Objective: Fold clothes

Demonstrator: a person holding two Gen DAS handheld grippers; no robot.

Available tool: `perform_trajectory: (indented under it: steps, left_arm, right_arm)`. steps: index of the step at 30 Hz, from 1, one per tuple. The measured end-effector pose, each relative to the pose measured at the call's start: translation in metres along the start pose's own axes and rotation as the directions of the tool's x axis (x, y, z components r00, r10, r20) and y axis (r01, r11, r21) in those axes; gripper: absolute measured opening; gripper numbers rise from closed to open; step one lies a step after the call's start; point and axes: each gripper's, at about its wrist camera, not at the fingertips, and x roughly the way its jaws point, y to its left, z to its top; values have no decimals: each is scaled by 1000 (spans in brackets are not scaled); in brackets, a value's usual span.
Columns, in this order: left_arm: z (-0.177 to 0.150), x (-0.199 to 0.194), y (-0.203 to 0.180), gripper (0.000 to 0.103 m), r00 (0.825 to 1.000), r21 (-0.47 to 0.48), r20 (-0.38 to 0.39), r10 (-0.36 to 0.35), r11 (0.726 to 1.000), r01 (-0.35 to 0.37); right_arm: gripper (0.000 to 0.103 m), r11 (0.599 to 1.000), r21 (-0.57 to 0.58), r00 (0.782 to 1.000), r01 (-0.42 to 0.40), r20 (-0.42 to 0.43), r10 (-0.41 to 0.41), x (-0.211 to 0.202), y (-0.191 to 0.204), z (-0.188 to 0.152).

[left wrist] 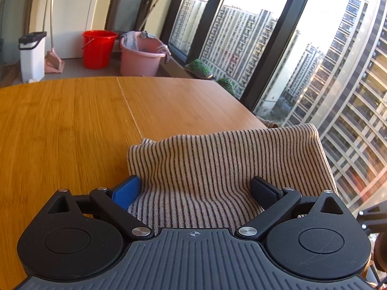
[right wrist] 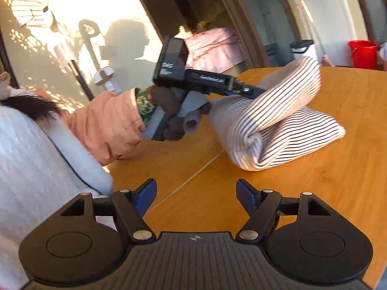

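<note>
A beige garment with thin dark stripes (left wrist: 217, 164) lies folded on the wooden table (left wrist: 72, 120), close to its window-side edge. My left gripper (left wrist: 196, 183) stands wide open over it; the cloth lies between the blue pad and the black pad, and neither presses on it. In the right wrist view a loose flap of the garment (right wrist: 278, 130) curls up over the left gripper's fingers (right wrist: 251, 89), which a gloved hand with an orange sleeve (right wrist: 169, 111) holds. My right gripper (right wrist: 196, 188) is open above bare table, short of the garment, with nothing between its fingers.
Beyond the table's far edge stand a red bucket (left wrist: 98, 48), a pink basin (left wrist: 140, 55) and a white bin (left wrist: 32, 55). Tall windows (left wrist: 314, 84) run along the right. A person's white quilted clothing (right wrist: 29, 169) fills the left of the right wrist view.
</note>
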Motion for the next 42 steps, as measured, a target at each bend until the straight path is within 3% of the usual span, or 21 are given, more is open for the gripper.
perform_trajectory:
  steps: [3,5,6,8,12,16,21,23,24,29,34,38,39,41,42]
  left_arm:
    - [-1,-5,0,101,1000,-9,5,-5,1000,5]
    - [2,-13,-1,100,1000,-15,22,-17,1000,18]
    - [3,-18,-1,100,999,-18,32,-25,1000,25]
    - [9,-29,-5,100,995,-8,52,-82,997,82]
    - [14,-40,-22,100,981,49,50,-187,982,185]
    - [5,-20,-30,100,982,37,-6,-188,981,188]
    - [5,2,-12,100,989,-61,-21,-147,987,146]
    - [7,3,-9,100,990,-71,-28,-141,988,139]
    - [7,4,-7,100,990,-76,-32,-138,988,135]
    - [5,5,-7,101,989,-82,-35,-147,986,144]
    - [5,6,-10,101,990,-63,-35,-139,989,137]
    - [6,7,-11,101,990,-60,-31,-137,989,135]
    - [6,7,-11,101,990,-58,-29,-136,989,134]
    - [5,8,-13,101,991,-56,-25,-131,990,129]
    - [4,7,-14,101,992,-55,-23,-126,991,124]
  right_arm:
    - [73,991,3,989,136,65,-136,3,-1,10]
    - [61,982,-23,979,185,92,-182,14,-4,19]
    - [55,982,-47,980,183,88,-178,23,-6,22]
    - [55,978,-85,981,190,62,-185,46,-8,27]
    - [62,973,-128,982,190,22,-189,82,-8,30]
    - [59,958,-233,986,167,18,-168,88,17,33]
    - [51,963,-250,992,104,-44,-119,94,30,26]
    - [43,963,-250,992,99,-55,-116,95,34,20]
    - [24,967,-233,992,105,-50,-120,93,35,20]
    - [17,976,-198,995,96,-14,-100,64,45,25]
    - [0,995,-18,991,97,-94,-99,57,25,5]
    - [1,987,64,983,149,-122,-140,44,24,-12]
    - [2,984,81,984,161,-95,-153,37,23,-11]
    - [10,976,120,983,180,0,-181,24,22,0]
    - [24,972,140,979,187,48,-196,18,21,6]
